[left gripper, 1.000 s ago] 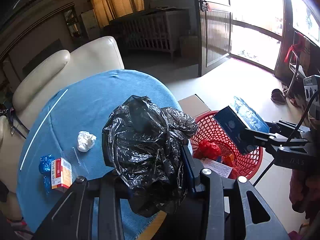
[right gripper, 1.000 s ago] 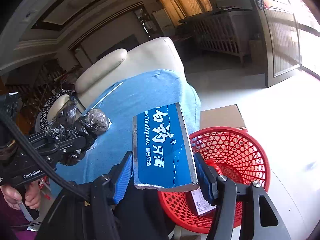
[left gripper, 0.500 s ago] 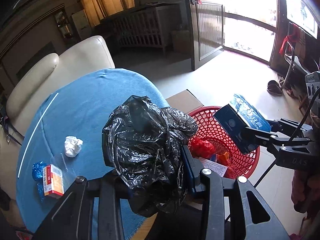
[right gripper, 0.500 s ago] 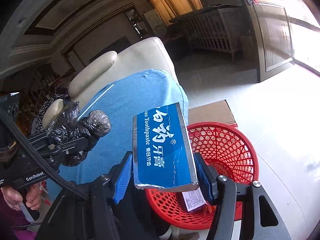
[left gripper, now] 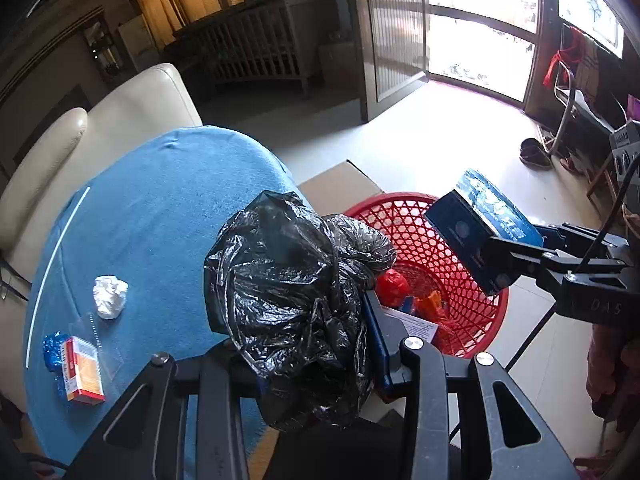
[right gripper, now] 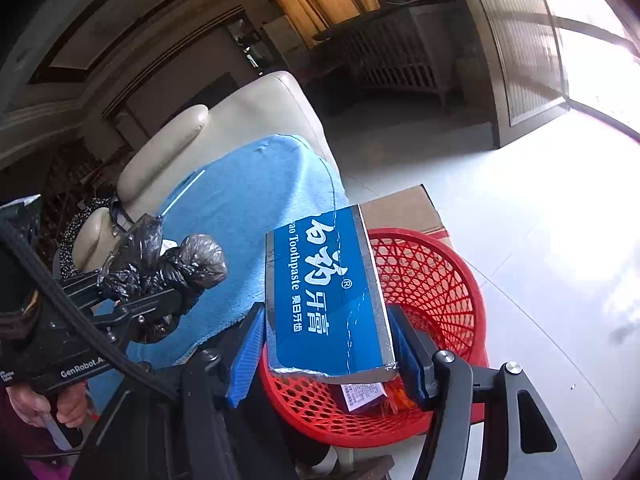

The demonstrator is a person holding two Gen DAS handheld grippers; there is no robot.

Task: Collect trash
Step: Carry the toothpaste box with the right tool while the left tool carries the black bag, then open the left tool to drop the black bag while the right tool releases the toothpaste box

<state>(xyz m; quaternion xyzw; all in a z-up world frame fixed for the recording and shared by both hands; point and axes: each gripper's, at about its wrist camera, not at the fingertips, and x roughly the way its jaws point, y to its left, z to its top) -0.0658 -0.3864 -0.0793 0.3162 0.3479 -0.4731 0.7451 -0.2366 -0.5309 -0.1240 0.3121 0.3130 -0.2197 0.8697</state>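
My left gripper [left gripper: 296, 344] is shut on a crumpled black plastic bag [left gripper: 296, 292] and holds it above the table's right edge, next to the red mesh basket [left gripper: 436, 240]. My right gripper [right gripper: 326, 344] is shut on a blue toothpaste box [right gripper: 324, 288] and holds it over the red basket [right gripper: 432, 280]. The box also shows in the left wrist view [left gripper: 480, 228], over the basket's far side. The bag also shows in the right wrist view [right gripper: 176, 264]. The basket holds red and orange trash and a printed paper [left gripper: 416, 320].
On the blue tablecloth [left gripper: 160, 216] lie a white crumpled tissue [left gripper: 109, 296], a red-and-orange small box [left gripper: 82, 370] on a blue wrapper, and a clear plastic bag. A cardboard box [left gripper: 340, 184] stands behind the basket. A cream sofa [left gripper: 100, 128] is beyond the table.
Both grippers have drifted right, toward the basket, each with its load still held. The toothpaste box now hangs further over the basket.
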